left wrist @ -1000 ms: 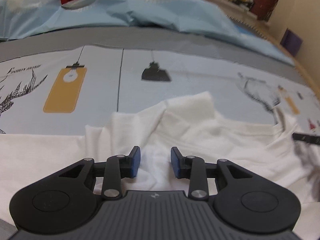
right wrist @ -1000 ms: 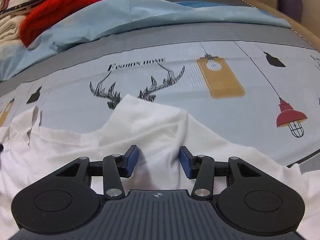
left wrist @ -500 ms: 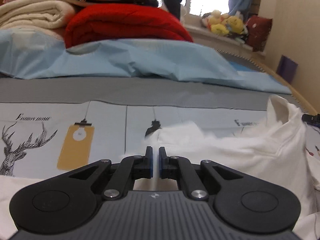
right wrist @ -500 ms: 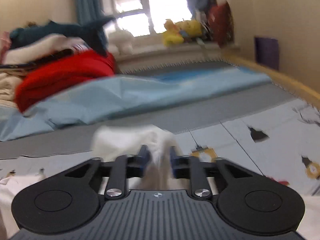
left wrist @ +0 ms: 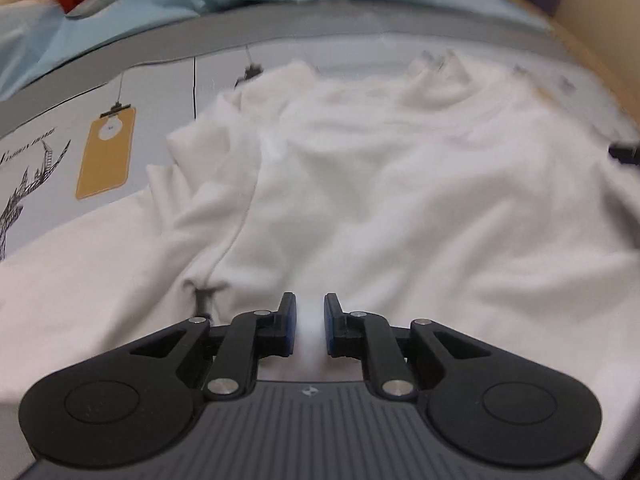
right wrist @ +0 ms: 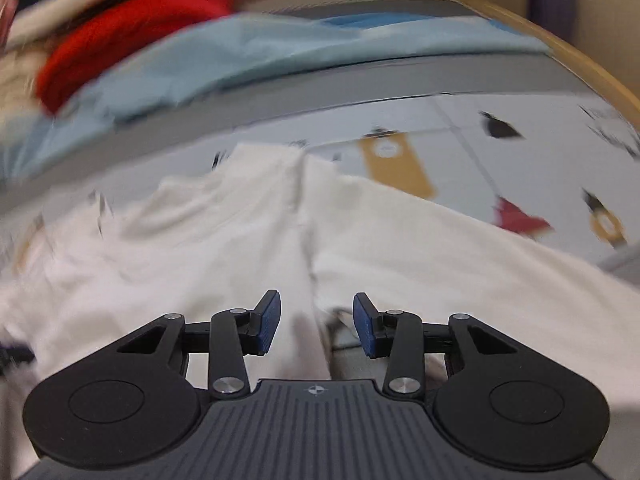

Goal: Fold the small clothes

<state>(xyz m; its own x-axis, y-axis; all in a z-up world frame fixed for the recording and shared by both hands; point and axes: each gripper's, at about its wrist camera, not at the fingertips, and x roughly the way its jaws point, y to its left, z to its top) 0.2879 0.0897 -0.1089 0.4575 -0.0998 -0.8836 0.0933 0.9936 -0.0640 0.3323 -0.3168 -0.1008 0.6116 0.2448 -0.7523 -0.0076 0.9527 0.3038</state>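
A white garment (left wrist: 400, 184) lies rumpled on the printed bedsheet, one layer folded over another. My left gripper (left wrist: 310, 304) hovers low over its near part. The jaws are opening, with a narrow gap between them; white cloth shows in the gap, and the pads do not visibly press on it. In the right wrist view the same garment (right wrist: 200, 240) spreads below my right gripper (right wrist: 316, 304). That gripper stands open, and a fold line of the cloth runs under the gap between its blue pads (right wrist: 270, 320). A dark tip at the right edge (left wrist: 624, 152) looks like the other gripper.
The bedsheet (left wrist: 104, 152) is pale blue with lamp and deer prints. A light blue quilt (right wrist: 280, 52) lies across the far side, with a red blanket (right wrist: 132, 28) and stacked bedding behind it. A wooden bed edge (right wrist: 580, 64) curves along the right.
Half a second ago both grippers held raised white cloth. Now both have tipped back down, the cloth lies spread on the bed, and both pairs of jaws stand further apart.
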